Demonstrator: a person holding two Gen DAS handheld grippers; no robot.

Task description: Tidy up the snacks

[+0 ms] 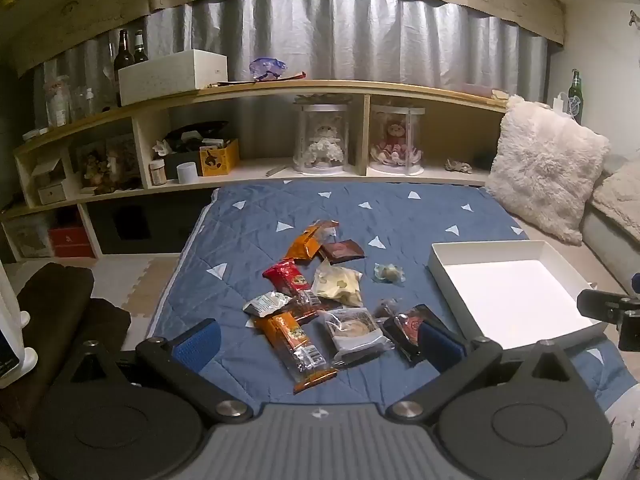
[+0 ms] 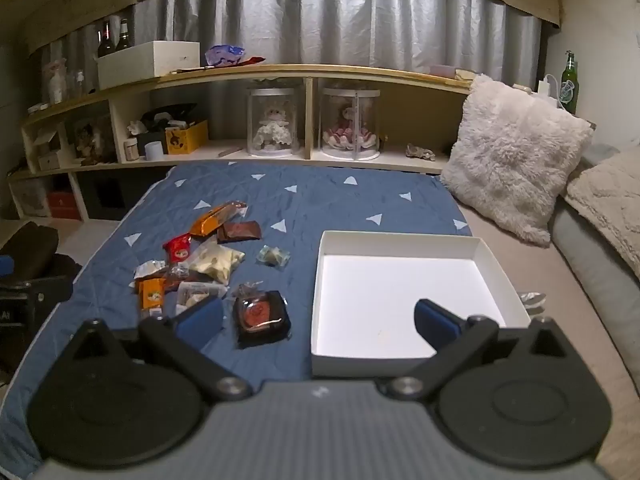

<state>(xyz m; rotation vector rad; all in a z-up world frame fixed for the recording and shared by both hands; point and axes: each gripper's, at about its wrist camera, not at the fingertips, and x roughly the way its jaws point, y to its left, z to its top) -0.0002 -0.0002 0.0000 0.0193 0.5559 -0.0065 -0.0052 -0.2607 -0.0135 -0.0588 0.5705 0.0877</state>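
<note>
Several wrapped snacks lie in a loose pile on the blue quilt (image 1: 400, 208): an orange bar (image 1: 296, 344), a red packet (image 1: 286, 276), a pale yellow pouch (image 1: 338, 282), a brown packet (image 1: 342, 250), a clear round cookie pack (image 1: 354, 328) and a black packet (image 2: 260, 318). A white tray (image 2: 400, 240) stands to their right with nothing in it. My left gripper (image 1: 318, 342) hangs open above the near end of the pile. My right gripper (image 2: 318, 320) is open too, straddling the black packet and the tray's near left corner.
A low wooden shelf (image 1: 320, 88) with jars, boxes and bottles runs along the back under a grey curtain. Fluffy white pillows (image 2: 512, 156) lean at the right. A small wrapped candy (image 1: 388, 273) lies between pile and tray. Brown fabric (image 1: 60, 304) is on the floor at left.
</note>
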